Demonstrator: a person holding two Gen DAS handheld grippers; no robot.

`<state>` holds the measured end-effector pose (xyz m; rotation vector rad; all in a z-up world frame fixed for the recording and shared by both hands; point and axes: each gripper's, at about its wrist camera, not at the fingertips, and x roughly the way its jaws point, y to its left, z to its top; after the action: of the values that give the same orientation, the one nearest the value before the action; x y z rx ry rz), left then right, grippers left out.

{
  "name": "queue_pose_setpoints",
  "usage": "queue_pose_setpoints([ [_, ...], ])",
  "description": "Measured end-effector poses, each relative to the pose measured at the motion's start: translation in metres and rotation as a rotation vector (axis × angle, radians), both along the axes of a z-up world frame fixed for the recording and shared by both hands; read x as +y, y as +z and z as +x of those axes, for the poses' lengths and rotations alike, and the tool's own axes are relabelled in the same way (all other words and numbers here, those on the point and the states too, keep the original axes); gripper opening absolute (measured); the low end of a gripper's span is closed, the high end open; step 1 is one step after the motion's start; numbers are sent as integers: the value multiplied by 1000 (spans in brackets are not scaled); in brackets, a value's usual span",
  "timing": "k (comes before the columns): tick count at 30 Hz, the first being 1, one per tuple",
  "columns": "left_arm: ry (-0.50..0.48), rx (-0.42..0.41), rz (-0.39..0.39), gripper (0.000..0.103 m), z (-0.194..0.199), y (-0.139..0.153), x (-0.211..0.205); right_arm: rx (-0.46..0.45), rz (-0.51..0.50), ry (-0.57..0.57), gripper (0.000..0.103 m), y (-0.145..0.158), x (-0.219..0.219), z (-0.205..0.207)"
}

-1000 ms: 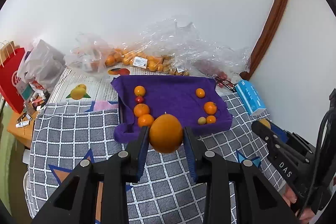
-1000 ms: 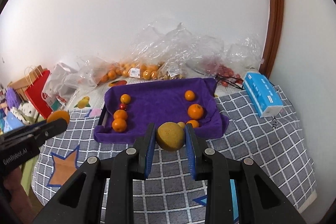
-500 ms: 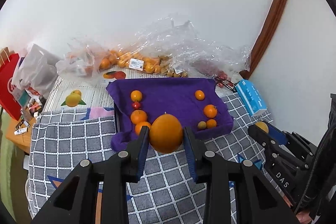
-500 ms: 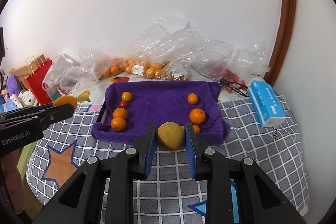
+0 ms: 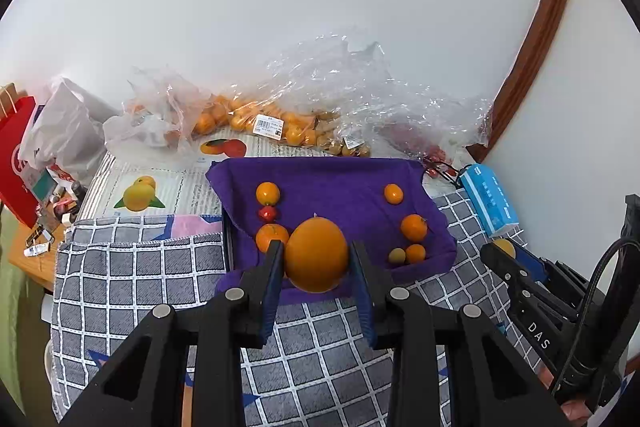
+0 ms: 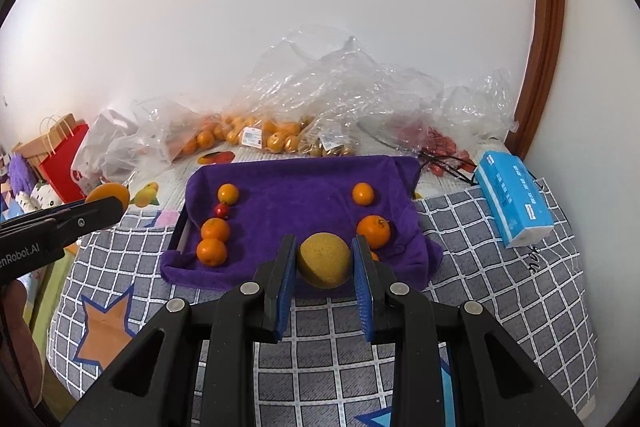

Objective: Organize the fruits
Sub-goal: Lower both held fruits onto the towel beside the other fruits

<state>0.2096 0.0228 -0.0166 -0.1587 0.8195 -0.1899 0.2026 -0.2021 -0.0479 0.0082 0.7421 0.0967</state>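
Observation:
My left gripper (image 5: 316,257) is shut on a large orange (image 5: 316,254), held above the near edge of the purple cloth tray (image 5: 340,183). My right gripper (image 6: 325,259) is shut on a dull yellow-brown round fruit (image 6: 324,259), also over the tray's (image 6: 300,187) near edge. On the purple cloth a left column holds small oranges (image 6: 214,230) and a red cherry tomato (image 6: 221,210). A right column holds oranges (image 6: 373,230) of several sizes. In the left wrist view the right gripper (image 5: 505,255) shows at the right edge.
Clear plastic bags of oranges (image 6: 256,135) and red fruit (image 6: 436,147) lie against the wall behind the tray. A blue tissue pack (image 6: 514,203) lies right of it. Red paper bags (image 6: 64,159) stand at the left. A grey checked cloth (image 6: 500,287) covers the surface.
Both grippers have moved toward the tray with their fruit still held; the tray and its fruit look nearer and lower in both views.

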Motion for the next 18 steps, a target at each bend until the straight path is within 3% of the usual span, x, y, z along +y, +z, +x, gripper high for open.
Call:
queue_pose_setpoints([
  [18,-13,22,-20,31,37,-11,0,25,-28,-14,27,-18,1,38],
])
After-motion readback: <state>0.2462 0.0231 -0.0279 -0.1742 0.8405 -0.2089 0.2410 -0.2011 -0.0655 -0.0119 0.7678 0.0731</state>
